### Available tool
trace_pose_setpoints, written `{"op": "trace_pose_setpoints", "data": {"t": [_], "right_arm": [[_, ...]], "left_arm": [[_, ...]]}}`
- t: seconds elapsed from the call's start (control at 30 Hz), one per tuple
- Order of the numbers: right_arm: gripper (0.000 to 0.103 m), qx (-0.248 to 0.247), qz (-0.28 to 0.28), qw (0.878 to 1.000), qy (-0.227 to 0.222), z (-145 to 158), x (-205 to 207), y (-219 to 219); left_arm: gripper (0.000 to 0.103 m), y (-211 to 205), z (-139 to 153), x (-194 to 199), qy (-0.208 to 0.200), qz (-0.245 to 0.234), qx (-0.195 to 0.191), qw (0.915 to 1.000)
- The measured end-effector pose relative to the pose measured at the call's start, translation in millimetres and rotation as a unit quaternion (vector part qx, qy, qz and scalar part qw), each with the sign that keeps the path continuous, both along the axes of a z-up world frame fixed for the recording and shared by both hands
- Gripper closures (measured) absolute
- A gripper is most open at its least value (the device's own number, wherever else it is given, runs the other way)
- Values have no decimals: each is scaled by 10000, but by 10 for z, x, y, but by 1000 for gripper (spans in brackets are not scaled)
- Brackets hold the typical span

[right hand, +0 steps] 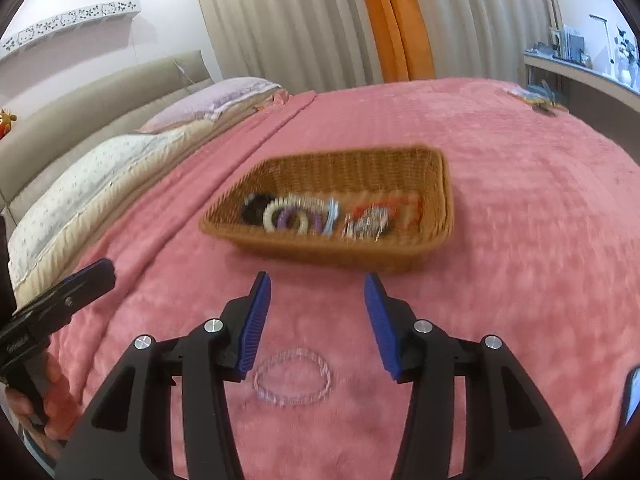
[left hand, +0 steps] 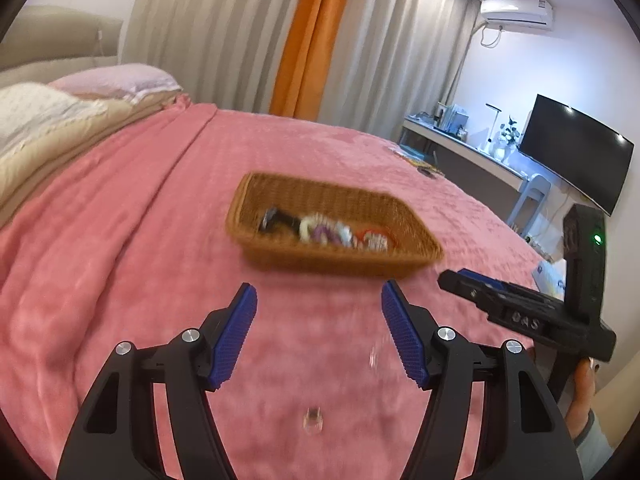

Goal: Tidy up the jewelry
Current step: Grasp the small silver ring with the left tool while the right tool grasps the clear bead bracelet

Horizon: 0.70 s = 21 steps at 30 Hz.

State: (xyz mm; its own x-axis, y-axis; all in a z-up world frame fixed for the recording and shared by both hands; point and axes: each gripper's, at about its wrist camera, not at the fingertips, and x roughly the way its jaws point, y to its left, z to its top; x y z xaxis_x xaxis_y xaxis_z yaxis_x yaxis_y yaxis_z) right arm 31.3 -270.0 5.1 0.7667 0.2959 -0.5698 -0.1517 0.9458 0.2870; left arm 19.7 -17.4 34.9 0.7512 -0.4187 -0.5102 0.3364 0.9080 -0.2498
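A brown wicker basket (left hand: pixel 256 196) (right hand: pixel 440 184) sits on the pink bedspread and holds several bracelets (right hand: pixel 290 216) (left hand: pixel 324 232) and other jewelry. A clear beaded bracelet (right hand: pixel 293 376) lies on the bedspread, below and between the fingers of my right gripper (right hand: pixel 316 284), which is open and empty. In the left wrist view a blurred clear piece (left hand: pixel 313 420) lies on the bedspread between the arms of my left gripper (left hand: pixel 318 292), also open and empty. The right gripper also shows at the right of the left wrist view (left hand: pixel 452 280).
Pillows (right hand: pixel 100 176) and a beige headboard (right hand: pixel 100 92) lie to the left. Curtains (left hand: pixel 240 32) hang behind the bed. A desk (left hand: pixel 460 144) with a monitor (left hand: pixel 576 152) stands at the right. Small items (right hand: pixel 536 98) lie on the bed's far corner.
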Motion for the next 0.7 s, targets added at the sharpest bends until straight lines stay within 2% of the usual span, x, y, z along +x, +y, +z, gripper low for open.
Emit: {"op": "trace_pose_setpoints", "data": {"t": [0.2,0.37,0.5,0.67,0.7], "right_arm": [[58,-124,-49,9992,387,-312,-11,113],[58,-267,-83,9985,472,-409,-33,186],[58,-342,-95,9969,699,-555,-16,217],[58,-622,-72,9957,677,-579,-24,308],[58,-713,-77,9950,690,-591,-19,335]], "left_arm": [[40,109,-402,-148,370,-85,-29,9993],[40,110,-612,-106,688,-268,-72,9972],[43,-3,-765,-52,1037,-367,244,9936],[58,-148,-802,-107,942,-457,675,9922],[58,-190,-814,-122,923,-479,807,9913]]}}
